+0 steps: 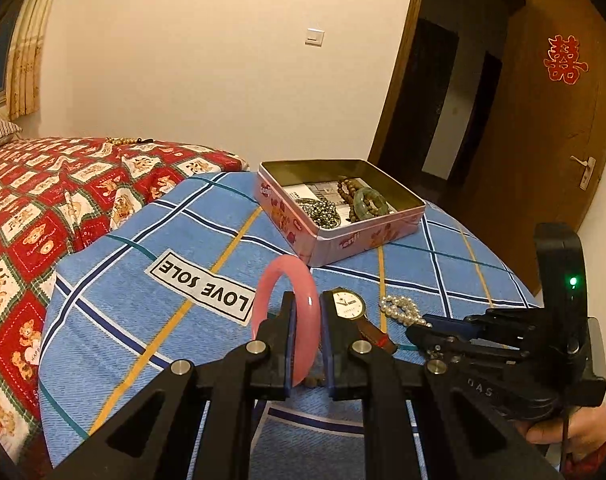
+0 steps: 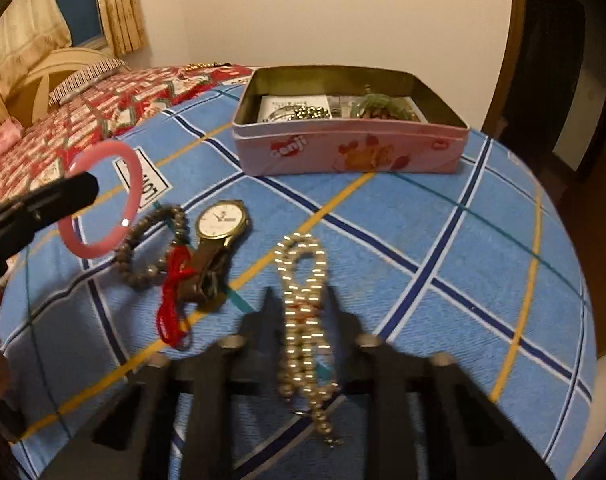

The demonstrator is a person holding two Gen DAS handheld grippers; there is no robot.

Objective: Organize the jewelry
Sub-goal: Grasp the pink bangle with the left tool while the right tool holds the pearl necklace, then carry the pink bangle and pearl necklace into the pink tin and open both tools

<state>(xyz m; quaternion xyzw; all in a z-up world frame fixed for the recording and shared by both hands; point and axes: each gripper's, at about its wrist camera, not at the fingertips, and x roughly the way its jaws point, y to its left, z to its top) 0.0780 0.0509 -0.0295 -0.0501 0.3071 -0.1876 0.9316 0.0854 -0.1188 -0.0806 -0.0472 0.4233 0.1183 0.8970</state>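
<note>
**Left wrist view: pink bangle clamped, pearls between the other fingers**

Left wrist view shows the left gripper point(image 1: 307, 320) at lower centre, its jaws pressed onto the pink bangle point(image 1: 281, 284), which stands upright between the pads and clear of the blue checked cloth point(image 1: 151, 280). Just right of it lies the watch point(image 1: 347, 304), then the pearl strand point(image 1: 403, 310). The pink tin point(image 1: 367, 236) sits open in the upper middle, with beads and a green bangle point(image 1: 369, 200) inside.

From the right wrist view, the right gripper point(image 2: 301, 312) is at lower centre, jaws apart, with the pearl strand point(image 2: 303, 300) lying on the cloth between the fingers. A brown bead bracelet point(image 2: 155, 240) with a red cord point(image 2: 173, 304) lies at left of centre, touching the watch point(image 2: 221, 220). The bangle point(image 2: 103, 200) hangs at the left edge.
</note>
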